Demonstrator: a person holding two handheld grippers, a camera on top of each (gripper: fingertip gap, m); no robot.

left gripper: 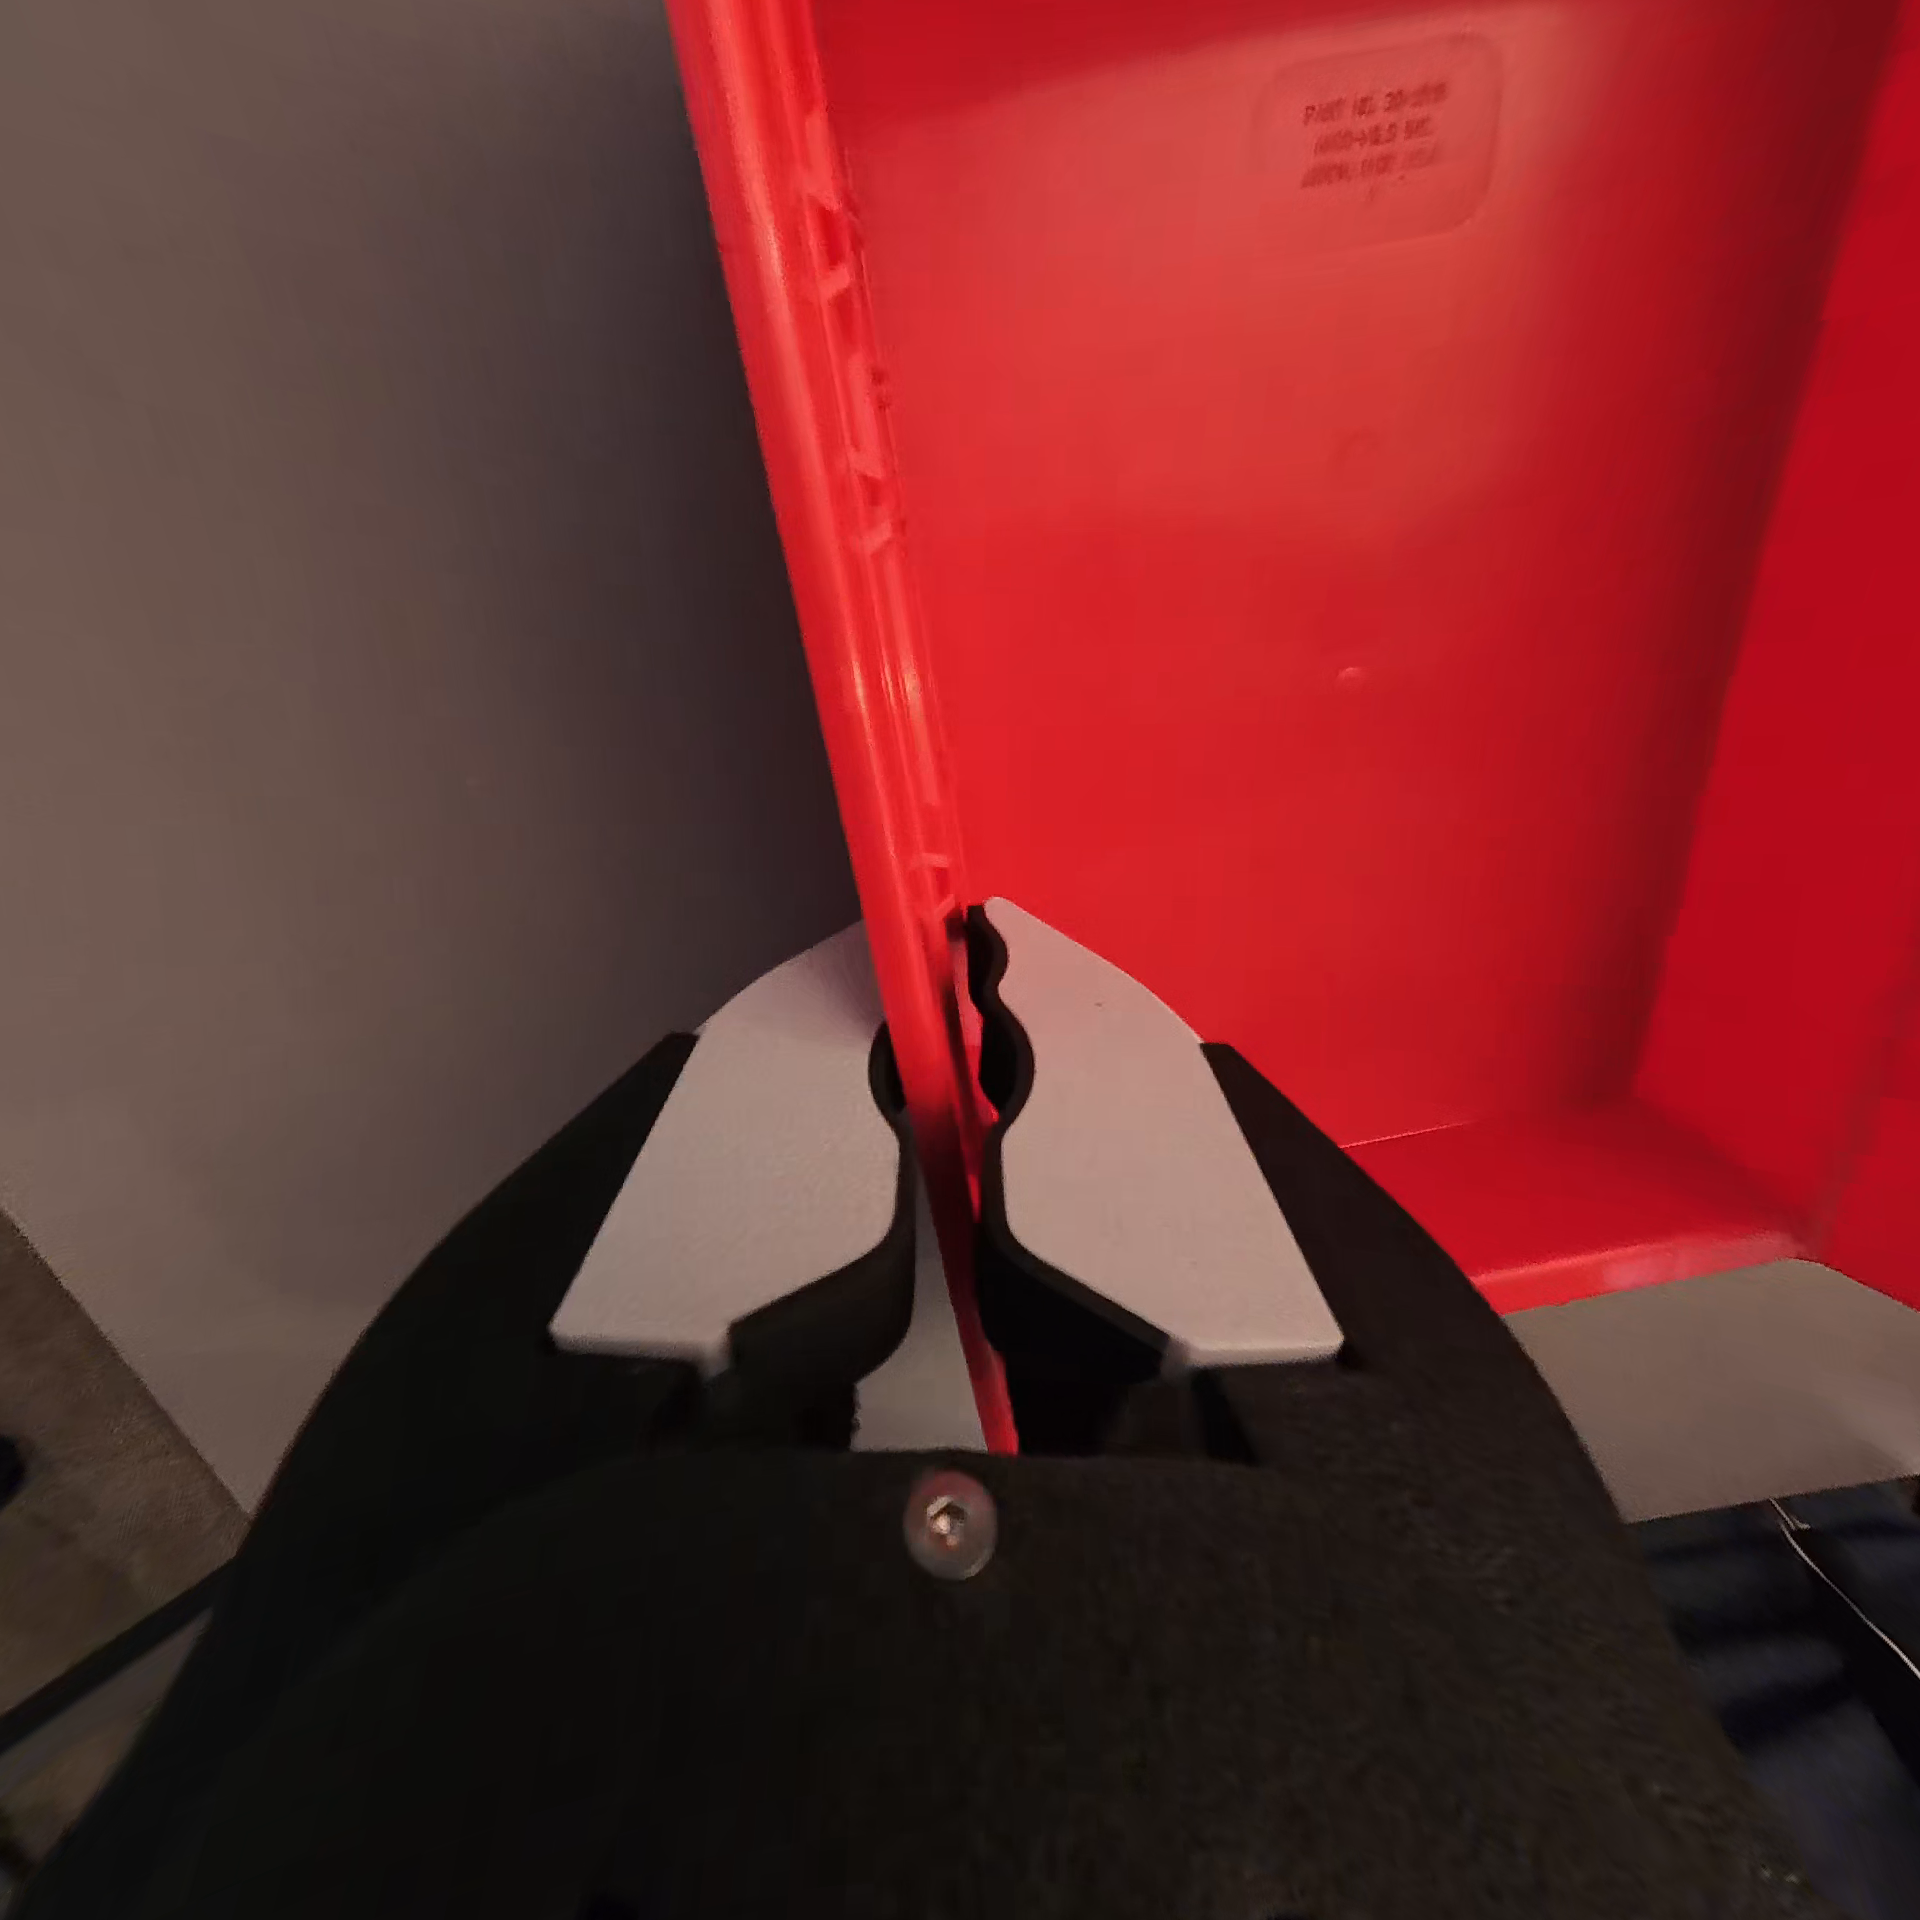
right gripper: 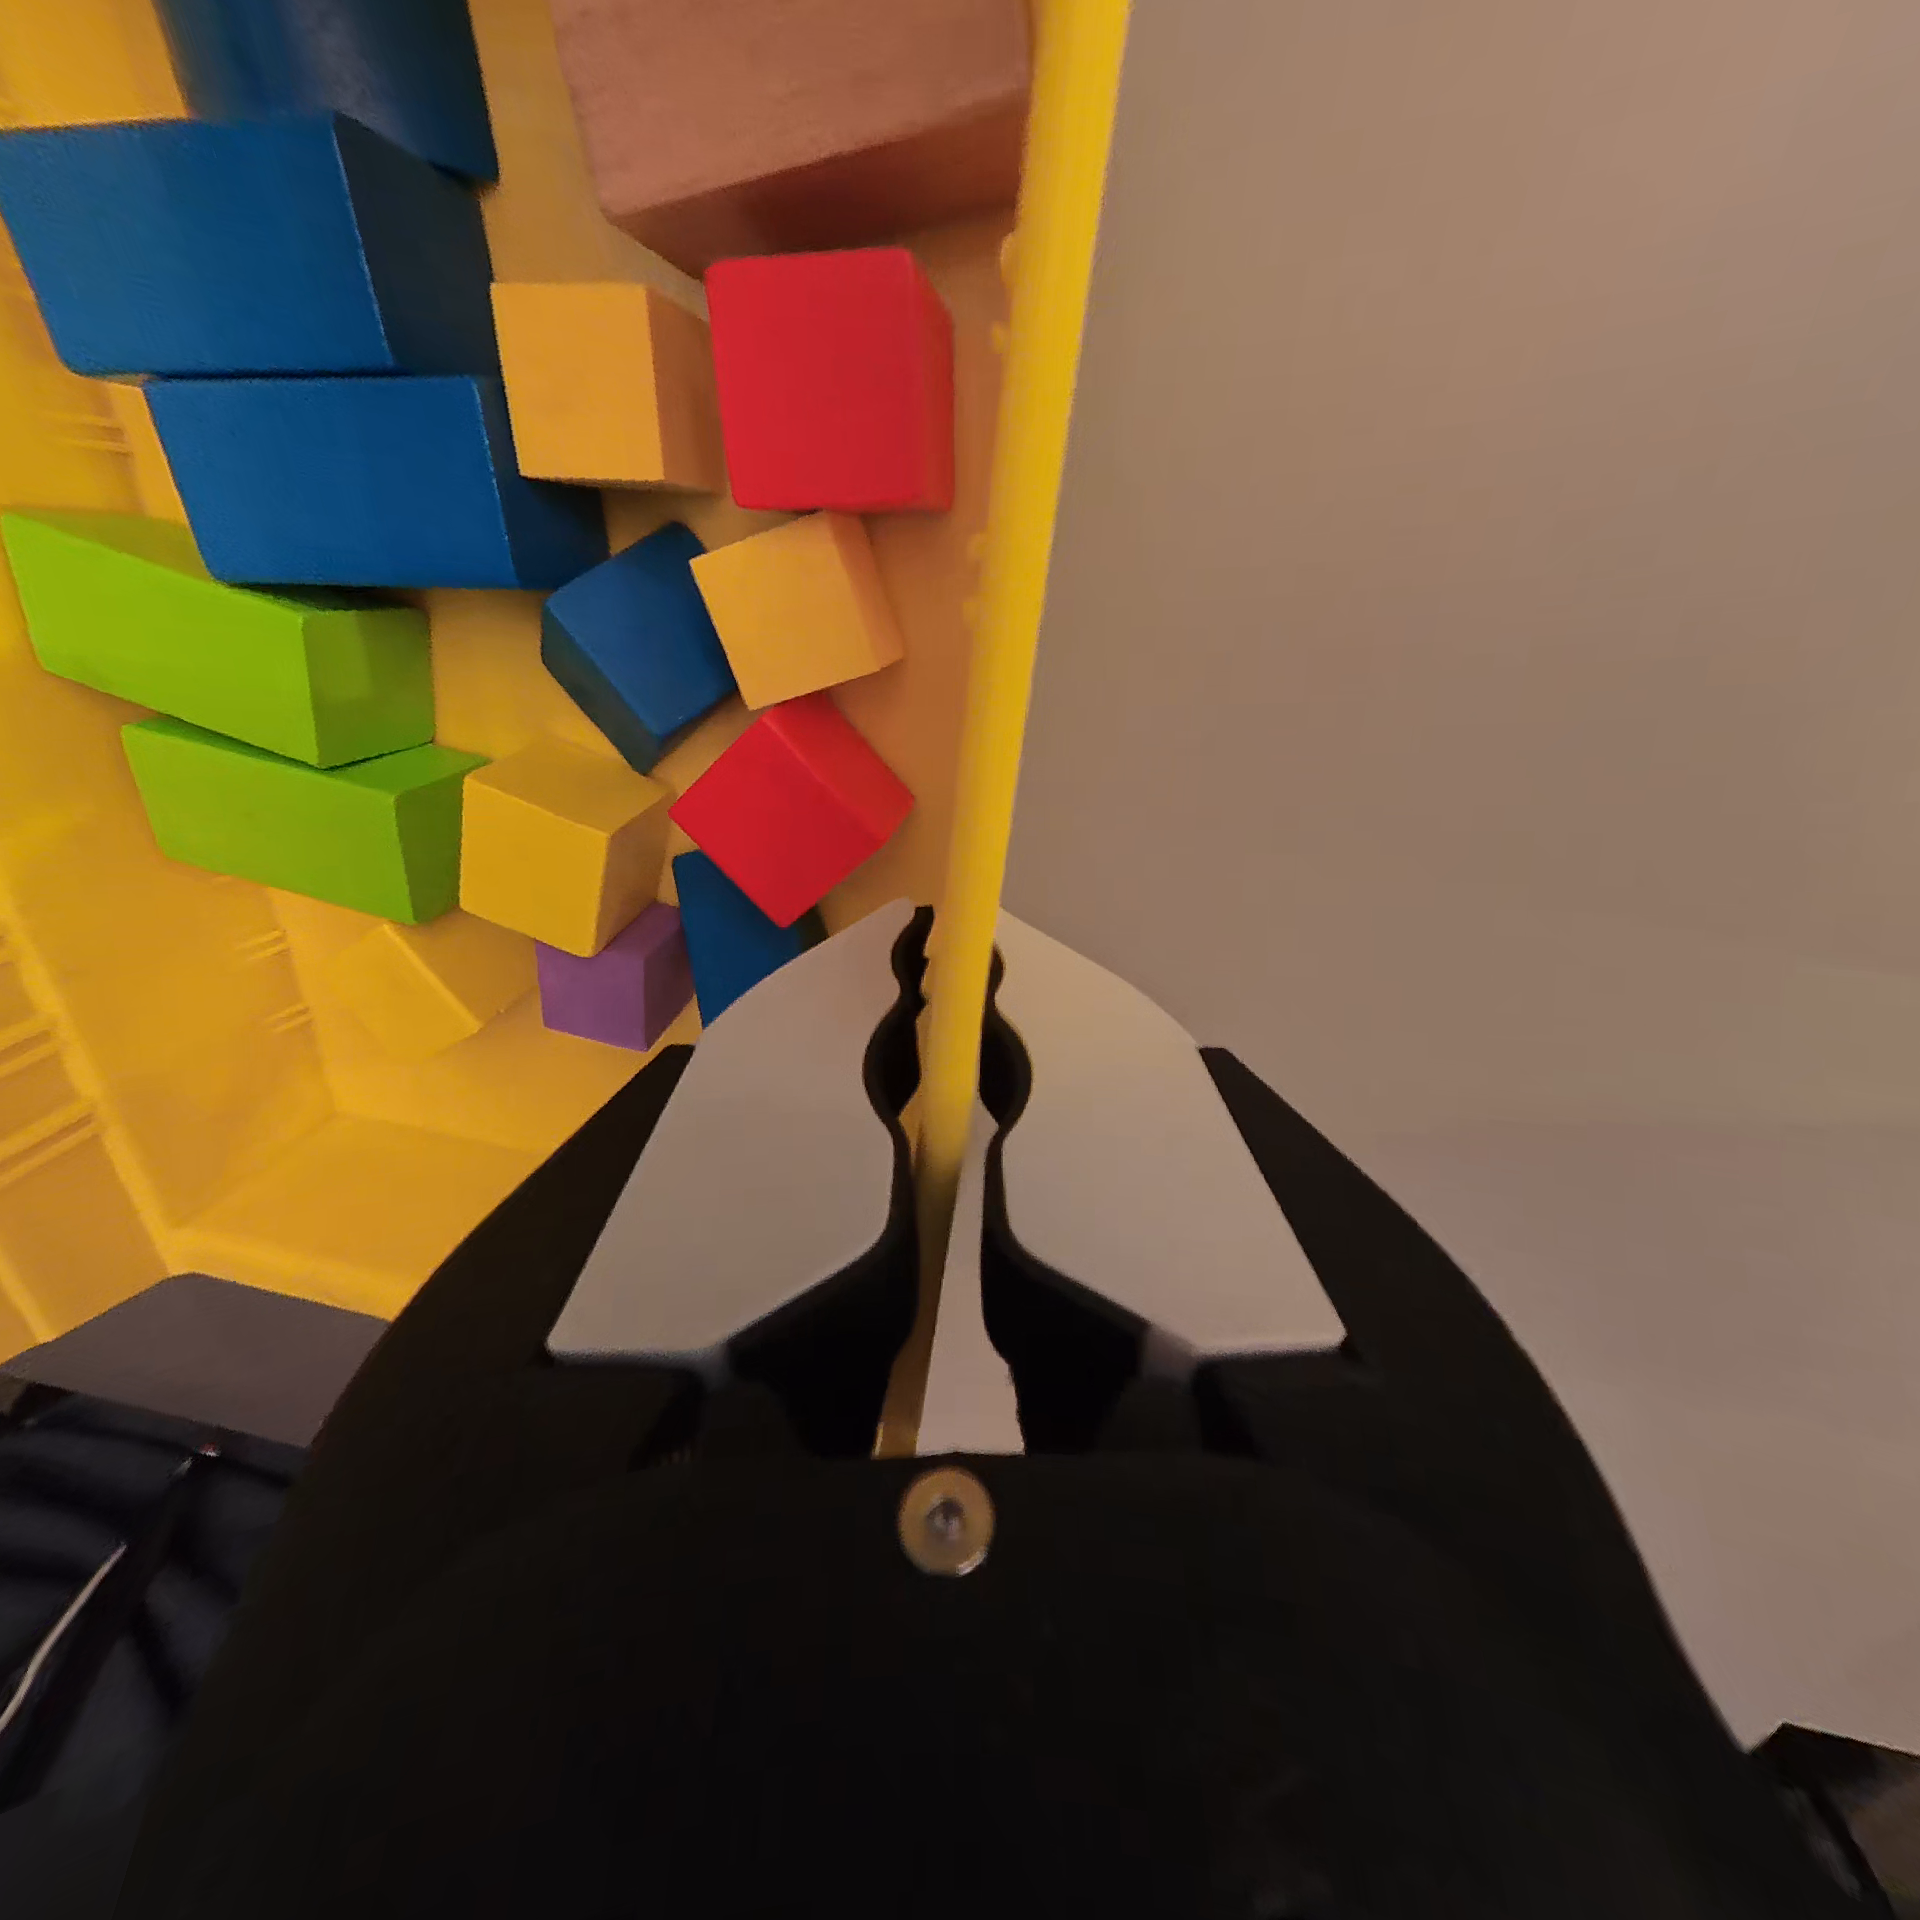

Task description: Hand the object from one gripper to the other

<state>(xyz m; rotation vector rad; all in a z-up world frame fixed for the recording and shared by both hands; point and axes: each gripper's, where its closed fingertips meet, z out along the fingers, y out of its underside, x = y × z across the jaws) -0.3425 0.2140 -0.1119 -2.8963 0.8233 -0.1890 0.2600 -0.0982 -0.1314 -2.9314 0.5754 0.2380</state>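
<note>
In the left wrist view my left gripper (left gripper: 940, 997) is shut on the left rim of a red plastic bin (left gripper: 1351, 623); one pad sits outside the wall, the other inside. No contents show inside the red bin. In the right wrist view my right gripper (right gripper: 956, 997) is shut on the right wall of a yellow plastic bin (right gripper: 1039, 520). That bin holds several wooden blocks: blue (right gripper: 343, 478), green (right gripper: 229, 644), red (right gripper: 831, 384), yellow (right gripper: 561, 842), one purple (right gripper: 613, 987) and a large brown one (right gripper: 800, 114). Neither view shows the other gripper.
A pale table surface lies left of the red bin (left gripper: 364, 623) and right of the yellow bin (right gripper: 1455, 727). A table edge and carpet show at lower left in the left wrist view (left gripper: 94, 1382). Dark objects lie at lower left in the right wrist view (right gripper: 125, 1475).
</note>
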